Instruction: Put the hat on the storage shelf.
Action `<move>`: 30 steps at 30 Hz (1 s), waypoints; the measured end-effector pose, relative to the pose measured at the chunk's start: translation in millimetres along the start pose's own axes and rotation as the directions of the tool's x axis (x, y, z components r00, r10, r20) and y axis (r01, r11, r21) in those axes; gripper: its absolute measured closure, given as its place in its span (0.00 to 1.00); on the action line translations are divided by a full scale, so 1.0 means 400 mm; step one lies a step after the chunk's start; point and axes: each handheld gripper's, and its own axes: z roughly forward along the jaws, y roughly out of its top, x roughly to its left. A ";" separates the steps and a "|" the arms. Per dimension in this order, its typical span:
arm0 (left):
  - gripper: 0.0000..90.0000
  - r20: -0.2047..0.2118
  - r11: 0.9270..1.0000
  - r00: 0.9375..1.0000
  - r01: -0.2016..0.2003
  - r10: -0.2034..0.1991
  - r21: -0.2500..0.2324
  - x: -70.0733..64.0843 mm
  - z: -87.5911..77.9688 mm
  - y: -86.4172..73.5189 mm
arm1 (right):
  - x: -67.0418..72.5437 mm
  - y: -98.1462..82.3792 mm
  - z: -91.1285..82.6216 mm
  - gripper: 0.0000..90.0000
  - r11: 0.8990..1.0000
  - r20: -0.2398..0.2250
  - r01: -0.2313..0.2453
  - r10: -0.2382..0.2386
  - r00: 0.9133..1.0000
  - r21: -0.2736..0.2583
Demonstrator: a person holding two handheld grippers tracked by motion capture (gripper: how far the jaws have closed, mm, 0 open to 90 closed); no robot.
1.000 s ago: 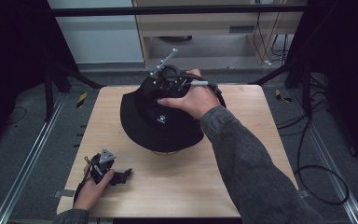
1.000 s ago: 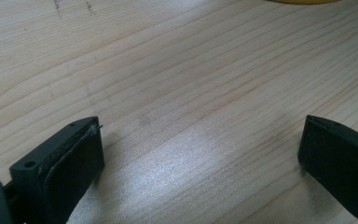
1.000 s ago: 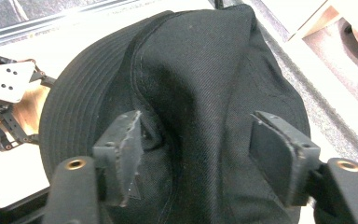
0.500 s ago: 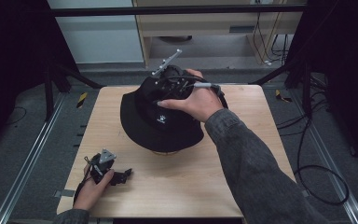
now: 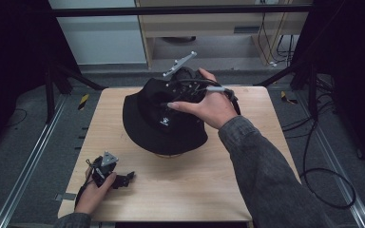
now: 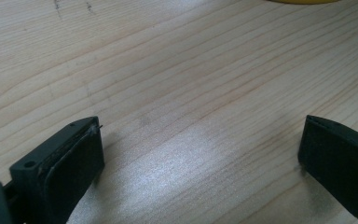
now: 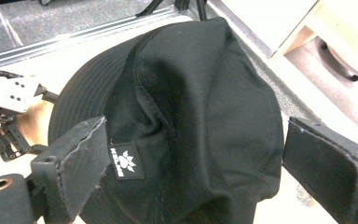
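1. Your bench (image 5: 180, 190), a pale wooden top, takes up the middle of the high view, with grey floor (image 5: 24, 142) around it.
2. The black hat (image 5: 164, 128) sits on the bench just above the centre of the high view, its brim spread out around the crown. In the right gripper view its crown rises in the middle of the frame, and a small white logo patch (image 7: 126, 161) shows at lower left.
3. Your right gripper (image 7: 193, 163) hovers at the upper side of the hat; its jaws have just been opening and stand spread wide on either side of the crown, not pressing it.
4. Your left gripper (image 5: 105, 172) rests at the lower left of the high view, well apart from the hat. Its jaws stand wide apart over bare wood, nothing between them.
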 end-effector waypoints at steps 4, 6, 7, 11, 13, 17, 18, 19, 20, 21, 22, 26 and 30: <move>0.00 0.000 1.000 1.000 0.000 0.000 0.000 0.000 0.000 0.000 | -0.005 -0.011 -0.019 0.07 1.000 0.006 -0.005 0.005 1.000 -0.016; 0.00 0.000 1.000 1.000 0.000 0.000 0.000 0.000 0.000 0.000 | -0.008 -0.016 -0.028 0.07 1.000 0.011 -0.007 0.007 1.000 -0.028; 0.00 0.000 1.000 1.000 0.000 0.000 0.000 0.000 0.000 0.000 | -0.010 -0.020 -0.033 0.07 0.999 0.015 -0.010 0.011 1.000 -0.033; 0.00 0.001 1.000 1.000 0.002 -0.002 -0.001 0.000 0.000 0.000 | -0.021 -0.039 -0.050 0.06 0.999 0.014 -0.027 0.028 1.000 -0.043; 0.00 0.001 1.000 1.000 0.002 -0.002 0.000 0.000 0.000 0.000 | -0.028 -0.050 -0.058 0.07 0.998 0.024 -0.032 0.033 0.999 -0.050; 0.00 0.001 1.000 1.000 0.002 -0.002 0.000 0.000 0.000 0.000 | -0.040 -0.072 -0.072 0.07 0.996 0.031 -0.055 0.057 0.998 -0.064; 0.00 0.001 1.000 1.000 0.002 -0.002 0.000 0.000 0.000 0.000 | -0.043 -0.079 -0.075 0.07 0.996 0.035 -0.058 0.060 0.998 -0.070; 0.00 0.001 1.000 1.000 0.002 -0.002 -0.002 0.000 0.000 0.000 | -0.047 -0.086 -0.080 0.07 0.996 0.040 -0.061 0.064 0.997 -0.072; 0.00 0.000 1.000 1.000 0.002 -0.002 -0.003 -0.001 0.000 0.000 | -0.050 -0.093 -0.084 0.07 0.995 0.044 -0.070 0.073 0.996 -0.076; 0.00 0.001 1.000 1.000 0.002 -0.002 -0.003 0.000 0.000 0.000 | -0.053 -0.100 -0.088 0.07 0.994 0.049 -0.073 0.077 0.996 -0.078; 0.00 0.000 1.000 1.000 0.002 -0.002 -0.003 0.000 0.001 0.000 | -0.057 -0.108 -0.094 0.07 0.994 0.054 -0.078 0.083 0.995 -0.082; 0.00 -0.001 1.000 1.000 0.004 -0.004 -0.004 -0.001 0.001 -0.001 | -0.070 -0.138 -0.115 0.07 0.989 0.058 -0.107 0.113 0.992 -0.099; 0.00 -0.001 1.000 1.000 0.004 -0.004 -0.004 -0.001 0.001 -0.001 | -0.081 -0.166 -0.130 0.06 0.988 0.069 -0.123 0.130 0.989 -0.098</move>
